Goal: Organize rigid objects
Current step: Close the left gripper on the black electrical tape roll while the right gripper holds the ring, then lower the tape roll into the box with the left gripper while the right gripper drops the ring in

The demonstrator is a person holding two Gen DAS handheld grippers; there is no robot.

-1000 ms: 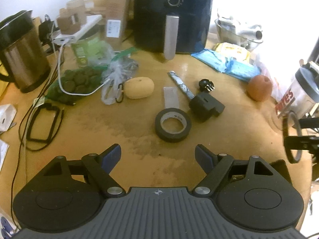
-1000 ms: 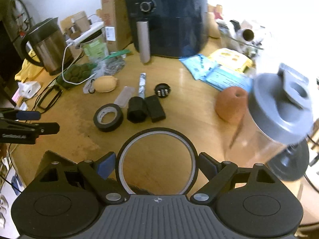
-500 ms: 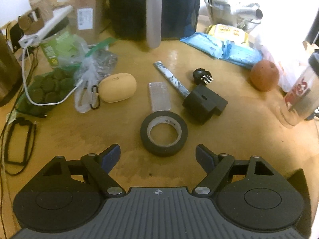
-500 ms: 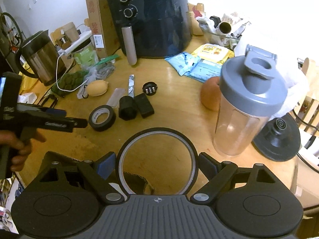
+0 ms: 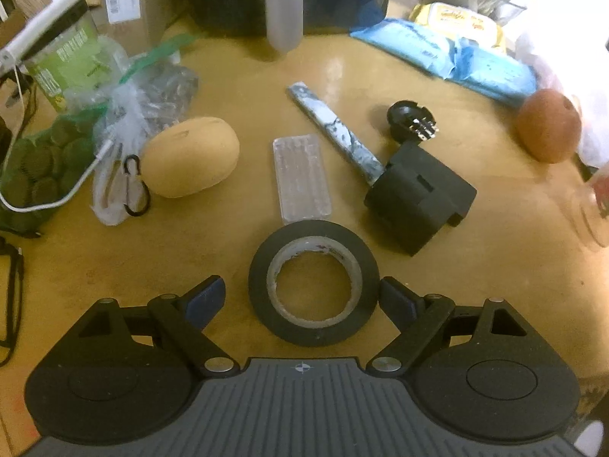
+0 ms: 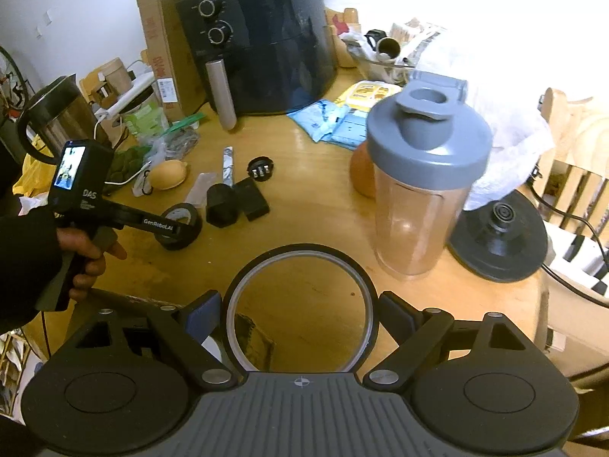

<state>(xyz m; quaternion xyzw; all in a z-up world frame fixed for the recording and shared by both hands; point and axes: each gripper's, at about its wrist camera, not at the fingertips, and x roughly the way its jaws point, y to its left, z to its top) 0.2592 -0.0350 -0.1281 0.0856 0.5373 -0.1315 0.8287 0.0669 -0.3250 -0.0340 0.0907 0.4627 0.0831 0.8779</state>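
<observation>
Black: one tape roll (image 5: 314,282), one ring (image 6: 302,308).

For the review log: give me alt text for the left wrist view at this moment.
The open left gripper straddles a black tape roll lying flat on the wooden table. Beyond it lie a clear plastic case, a black block and a yellow lemon-shaped object.

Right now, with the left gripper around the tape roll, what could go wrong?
1. The left gripper is open with the tape roll off-centre; closing may push it sideways into the clear plastic case.
2. The right gripper holds a thin ring near the shaker bottle; a swing could tip the bottle.
</observation>
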